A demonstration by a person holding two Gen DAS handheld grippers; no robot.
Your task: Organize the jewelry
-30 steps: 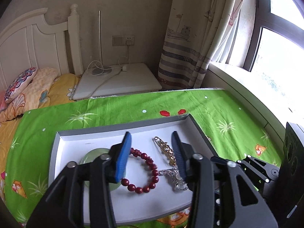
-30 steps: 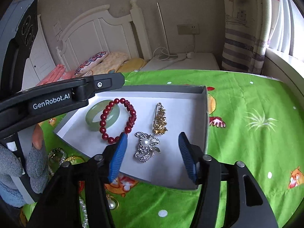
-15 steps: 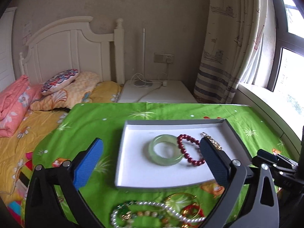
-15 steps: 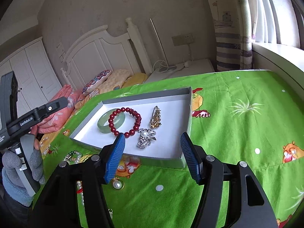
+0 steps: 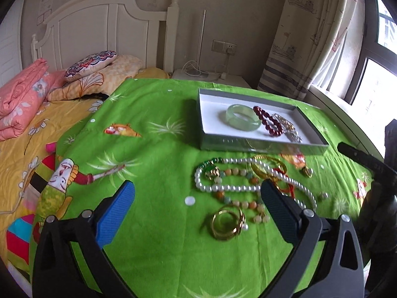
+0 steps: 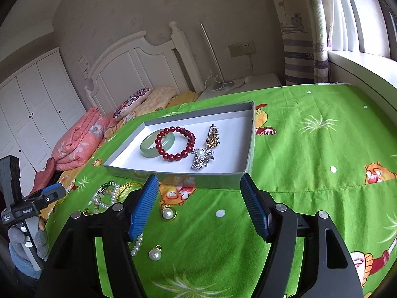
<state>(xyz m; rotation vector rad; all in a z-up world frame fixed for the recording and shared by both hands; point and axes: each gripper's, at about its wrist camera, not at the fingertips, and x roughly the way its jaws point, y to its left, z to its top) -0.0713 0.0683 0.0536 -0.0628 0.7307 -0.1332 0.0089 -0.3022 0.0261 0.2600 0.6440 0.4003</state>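
Note:
A grey tray [image 5: 263, 146] with a white floor lies on the green sheet. In it are a jade bangle [image 5: 243, 116], a red bead bracelet [image 5: 268, 121], a gold brooch [image 6: 213, 136] and a silver brooch [image 6: 202, 157]. In front of the tray lies a loose pile: a pearl necklace [image 5: 230, 187], gold bangles [image 5: 227, 223] and a pearl pendant [image 6: 167, 213]. My left gripper [image 5: 197, 186] hangs wide open over the pile's near edge and holds nothing. My right gripper [image 6: 198, 178] hovers just short of the tray's front wall [image 6: 198, 181]; its jaws are opening, with nothing between them.
The green sheet [image 5: 153, 248] covers a bed with a white headboard [image 5: 99, 24]. Pillows and a pink quilt [image 5: 22, 99] lie at the left. A nightstand [image 6: 248, 82] and a curtain [image 5: 310, 37] stand behind. A gloved hand [image 6: 24, 243] holds the left gripper.
The left gripper has opened wide and drawn back from over the tray to the loose pile. The right gripper has also backed off the tray, and its jaws have spread a little.

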